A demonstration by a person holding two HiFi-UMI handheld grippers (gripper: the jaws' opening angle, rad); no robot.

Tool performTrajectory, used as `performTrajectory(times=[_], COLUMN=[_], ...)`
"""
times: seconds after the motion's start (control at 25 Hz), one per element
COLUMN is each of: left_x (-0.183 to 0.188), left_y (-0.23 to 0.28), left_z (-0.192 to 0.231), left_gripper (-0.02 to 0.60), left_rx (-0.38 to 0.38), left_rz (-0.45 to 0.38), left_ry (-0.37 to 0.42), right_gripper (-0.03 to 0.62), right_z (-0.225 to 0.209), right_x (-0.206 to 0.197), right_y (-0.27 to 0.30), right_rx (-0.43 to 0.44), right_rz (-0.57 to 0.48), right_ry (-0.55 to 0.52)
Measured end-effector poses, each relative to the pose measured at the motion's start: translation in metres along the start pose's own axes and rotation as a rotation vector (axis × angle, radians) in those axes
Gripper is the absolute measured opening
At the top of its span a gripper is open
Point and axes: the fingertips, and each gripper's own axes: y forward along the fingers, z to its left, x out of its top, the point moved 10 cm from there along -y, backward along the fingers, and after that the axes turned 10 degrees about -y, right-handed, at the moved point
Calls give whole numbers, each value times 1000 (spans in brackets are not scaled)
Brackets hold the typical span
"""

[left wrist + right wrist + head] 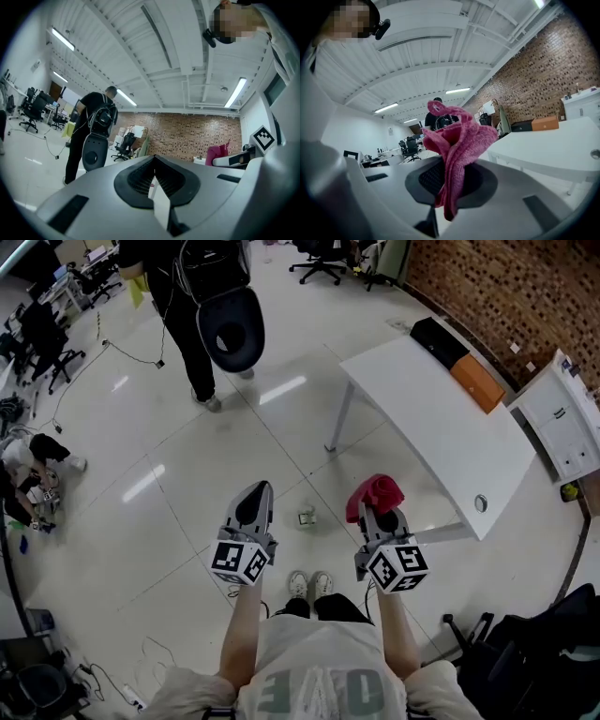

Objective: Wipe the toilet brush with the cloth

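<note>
Gripped a crumpled pink terry cloth [375,493] in the right tool [380,514], jaws pinched tight on the lower fold, with the rest puffed up and out past the tips. Confirmed it in the right gripper view: closed on fabric, touching nothing else.

Held the left tool [253,507] at 9 o'clock of the right one, well apart from it, jaws together with no gap to speak of. Caught a thin pale sliver [158,199] in the seam between them in the left gripper view. Could not tell whether an item or just part of the tool.

And the brush? Found no toilet brush in any view: not in either tool, not on the long white desk [441,427] out at 2 o'clock, not on the glossy tiled floor [187,484]. Spotted only a small pale object [307,517] on the tiles at 12 o'clock from the white shoes [310,584], between the two tools in the head view, too small to name. Could therefore give neither the brush's long axis nor the nearer hand.

Judged the wipe not yet begun, with the cloth ready on the right. Reckoned on the left tool for the brush handle, and on opening it first.

Noted a person in black with a backpack [187,296] at 11 o'clock, well clear.
</note>
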Motion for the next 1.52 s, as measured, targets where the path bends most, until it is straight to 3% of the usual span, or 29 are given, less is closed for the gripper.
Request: performTrajectory(times=[0.12, 0.24, 0.36, 0.6, 0.68, 0.8, 1.08, 1.2, 1.52], left_x=[-13, -66, -167, -424, -490, -563, -684, -725, -767], left_y=[17, 36, 62, 98, 104, 104, 72, 62, 61], left_z=[12, 34, 92, 250, 291, 328, 353, 341, 330], left_gripper=[3, 3, 3, 3, 3, 3, 3, 3, 3], left_rx=[14, -24, -39, -79, -90, -107, -73, -111, -120], left_rz=[-27, -42, -76, -101, -116, -124, -56, -12, 35], left_ry=[-35, 42, 64, 135, 136, 124, 30, 18, -5], right_gripper=[31, 31, 31, 31, 31, 31, 31, 31, 31], right_z=[-17, -44, -79, -141, -156, -171, -194, -202, -185], right_x=[-11, -72, -193, -488, -563, -642, -774, -826, -866], right_y=[18, 41, 86, 183, 210, 237, 267, 272, 292], right_rx=[49, 86, 84, 93, 110, 130, 196, 240, 344], right_rz=[-12, -28, -44, -74, -82, -87, 6, 80, 159], right_ry=[-15, -74, -65, -50, -60, -53, -56, -69, -28])
